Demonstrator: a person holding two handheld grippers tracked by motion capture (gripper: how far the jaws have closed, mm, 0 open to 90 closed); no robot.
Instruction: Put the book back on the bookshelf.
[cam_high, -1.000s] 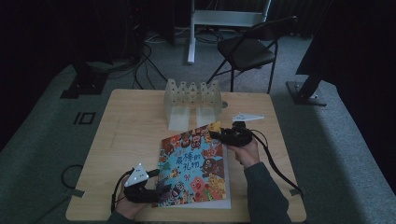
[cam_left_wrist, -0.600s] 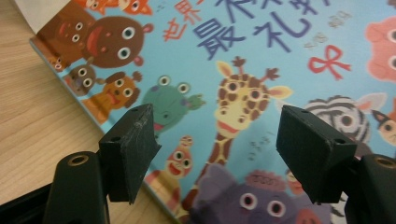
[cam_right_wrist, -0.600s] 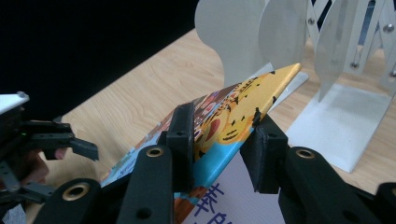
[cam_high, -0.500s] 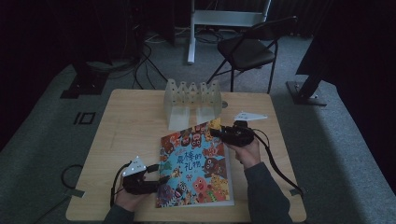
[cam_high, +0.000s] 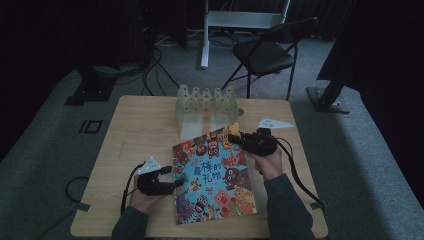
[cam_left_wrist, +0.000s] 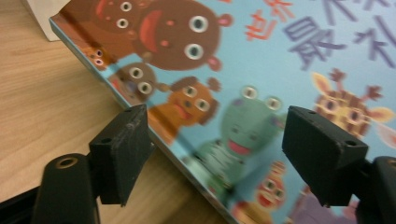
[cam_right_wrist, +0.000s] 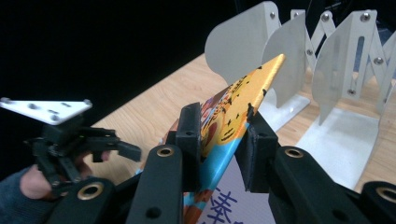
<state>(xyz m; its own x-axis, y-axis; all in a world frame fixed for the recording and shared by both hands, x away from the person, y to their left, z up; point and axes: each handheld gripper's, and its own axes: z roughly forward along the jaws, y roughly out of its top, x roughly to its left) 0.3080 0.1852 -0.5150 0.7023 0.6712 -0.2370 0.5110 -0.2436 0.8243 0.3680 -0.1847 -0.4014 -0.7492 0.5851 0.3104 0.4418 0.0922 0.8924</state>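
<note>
A colourful picture book (cam_high: 212, 175) lies on the wooden table (cam_high: 135, 130), its far right corner lifted. My right gripper (cam_high: 235, 139) is shut on that yellow corner; in the right gripper view the jaws (cam_right_wrist: 224, 140) clamp the book (cam_right_wrist: 233, 107) from both sides. My left gripper (cam_high: 172, 184) is at the book's left edge, open. In the left gripper view its jaws (cam_left_wrist: 215, 154) stand wide apart, with the edge of the book (cam_left_wrist: 261, 70) running between them; I cannot tell whether they touch it. The left gripper (cam_right_wrist: 126, 149) also appears in the right gripper view.
A white folding rack (cam_high: 205, 107) with several upright dividers stands at the table's far middle, just beyond the lifted corner; its dividers (cam_right_wrist: 327, 70) are close behind the book. A folding chair (cam_high: 265, 55) stands past the table. Cables trail off both sides.
My left gripper has moved a little forward and right, up to the book's left edge. The right gripper stays shut on the far corner.
</note>
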